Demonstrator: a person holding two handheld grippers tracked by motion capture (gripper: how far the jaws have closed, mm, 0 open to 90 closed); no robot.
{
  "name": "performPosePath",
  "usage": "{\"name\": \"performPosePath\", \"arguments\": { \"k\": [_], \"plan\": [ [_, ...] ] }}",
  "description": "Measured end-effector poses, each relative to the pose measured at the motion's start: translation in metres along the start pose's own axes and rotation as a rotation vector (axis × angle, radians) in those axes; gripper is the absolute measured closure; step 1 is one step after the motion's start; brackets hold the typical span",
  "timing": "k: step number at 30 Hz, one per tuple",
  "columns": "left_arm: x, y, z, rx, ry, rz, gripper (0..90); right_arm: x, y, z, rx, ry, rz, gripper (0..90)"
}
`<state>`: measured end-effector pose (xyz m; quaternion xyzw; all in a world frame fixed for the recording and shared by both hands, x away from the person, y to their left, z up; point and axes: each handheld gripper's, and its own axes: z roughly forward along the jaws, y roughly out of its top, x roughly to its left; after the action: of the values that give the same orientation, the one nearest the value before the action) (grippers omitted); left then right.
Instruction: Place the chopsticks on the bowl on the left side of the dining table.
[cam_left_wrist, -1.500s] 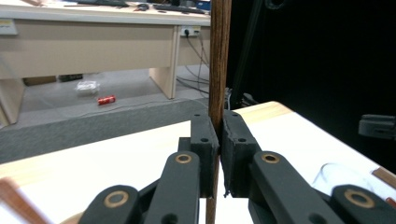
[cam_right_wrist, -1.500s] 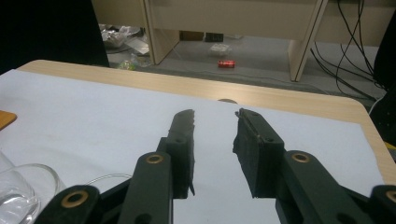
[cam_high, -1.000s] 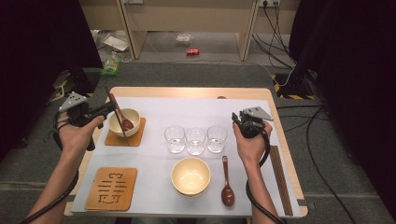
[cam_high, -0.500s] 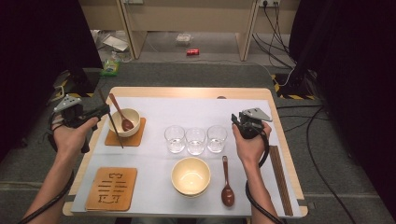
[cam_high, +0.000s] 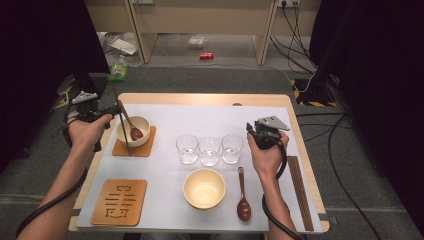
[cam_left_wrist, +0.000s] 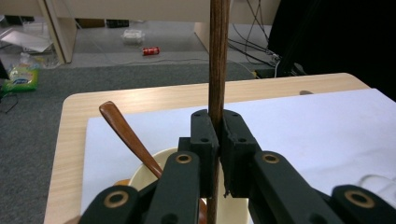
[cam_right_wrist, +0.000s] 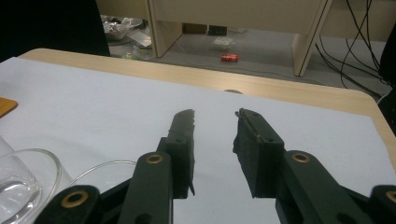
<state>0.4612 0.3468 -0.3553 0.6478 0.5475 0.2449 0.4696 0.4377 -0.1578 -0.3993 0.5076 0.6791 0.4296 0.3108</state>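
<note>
Left tool (cam_left_wrist: 215, 154), chopsticks (cam_left_wrist: 218, 56) beside bowl (cam_high: 133, 131) with spoon (cam_high: 131, 125).

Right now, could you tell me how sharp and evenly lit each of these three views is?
High view: table evenly lit, soft shadows, dark at both sides, glasses slightly soft. Left gripper view: fingers and the clamped chopsticks are sharp, the floor behind softer. Right gripper view: the open right gripper is crisp, the near glass blurred at the edge.
</note>
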Motion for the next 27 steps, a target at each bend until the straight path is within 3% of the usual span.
{"name": "performPosePath", "arguments": {
  "k": [9,17,27],
  "plan": [
    [0.002,0.002,0.041,0.081,0.047,-0.016,84.1,0.004,-0.002,0.003,0.004,0.009,-0.006,67.0],
    [-0.003,-0.009,0.083,0.197,0.091,0.012,83.8,0.003,-0.003,0.004,0.01,0.013,-0.011,66.9],
    [-0.005,-0.021,0.097,0.279,0.138,0.003,83.4,-0.004,-0.005,-0.001,0.012,0.005,-0.005,66.6]
  ]
}}
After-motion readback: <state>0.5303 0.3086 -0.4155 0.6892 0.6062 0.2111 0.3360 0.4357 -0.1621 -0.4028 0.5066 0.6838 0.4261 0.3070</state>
